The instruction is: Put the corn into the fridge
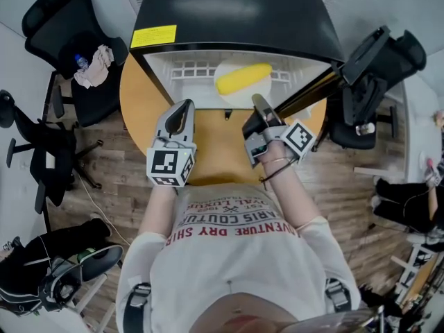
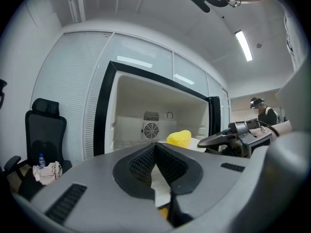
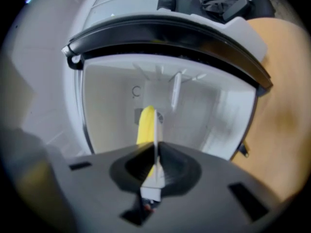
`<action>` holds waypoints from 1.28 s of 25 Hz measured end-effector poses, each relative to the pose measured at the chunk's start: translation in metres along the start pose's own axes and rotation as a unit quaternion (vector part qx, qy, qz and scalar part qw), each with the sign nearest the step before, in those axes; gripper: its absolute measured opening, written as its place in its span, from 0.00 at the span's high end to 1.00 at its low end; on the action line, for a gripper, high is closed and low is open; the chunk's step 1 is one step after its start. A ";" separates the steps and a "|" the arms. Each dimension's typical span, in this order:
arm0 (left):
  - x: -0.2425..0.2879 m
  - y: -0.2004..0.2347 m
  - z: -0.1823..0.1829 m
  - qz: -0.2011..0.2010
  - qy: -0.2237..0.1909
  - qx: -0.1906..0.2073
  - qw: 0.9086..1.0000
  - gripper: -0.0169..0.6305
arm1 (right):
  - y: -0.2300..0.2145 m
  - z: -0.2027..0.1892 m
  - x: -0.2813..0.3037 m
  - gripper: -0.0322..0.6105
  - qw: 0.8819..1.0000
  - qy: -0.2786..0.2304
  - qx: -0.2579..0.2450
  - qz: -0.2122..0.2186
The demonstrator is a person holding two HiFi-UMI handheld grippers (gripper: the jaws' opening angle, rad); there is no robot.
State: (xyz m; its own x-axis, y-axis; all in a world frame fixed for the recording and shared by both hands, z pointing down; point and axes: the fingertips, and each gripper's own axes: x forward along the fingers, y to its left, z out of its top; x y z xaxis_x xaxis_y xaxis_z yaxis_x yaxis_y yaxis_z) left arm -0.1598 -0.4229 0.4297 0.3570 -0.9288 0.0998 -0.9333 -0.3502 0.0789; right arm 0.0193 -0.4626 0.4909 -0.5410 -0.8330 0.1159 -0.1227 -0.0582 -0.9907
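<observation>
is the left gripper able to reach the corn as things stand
Probably yes: the fridge stands open, the corn lies on its plate near the front, and nothing sits between it and the left gripper; its jaws are shut, though.

Corn [image 1: 243,79]: bare yellow cob, whole, lying on its side crosswise on a white plate [image 1: 232,100], just inside the fridge [image 1: 236,12]. Fridge: small, black shell, white inside, stands open, rear fan grille visible.
</observation>
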 end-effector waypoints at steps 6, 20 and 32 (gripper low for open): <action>0.008 0.013 -0.004 -0.002 0.005 -0.009 1.000 0.93 | -0.004 0.007 0.018 0.88 1.000 -0.019 0.004 -0.013; 0.014 0.020 -0.014 -0.013 0.018 -0.015 1.000 0.93 | -0.011 0.004 0.041 0.88 0.998 -0.042 0.045 -0.028; 0.012 0.027 -0.038 -0.008 0.042 -0.023 0.999 0.93 | -0.009 0.003 0.061 0.88 0.995 -0.064 0.062 -0.043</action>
State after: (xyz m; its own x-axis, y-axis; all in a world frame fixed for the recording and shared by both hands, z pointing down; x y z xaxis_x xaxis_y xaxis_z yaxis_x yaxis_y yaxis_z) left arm -0.1790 -0.4389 0.4710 0.3763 -0.9088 0.1799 -0.9251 -0.3578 0.1275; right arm -0.0103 -0.5141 0.5071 -0.4223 -0.8843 0.1991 -0.0570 -0.1933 -0.9795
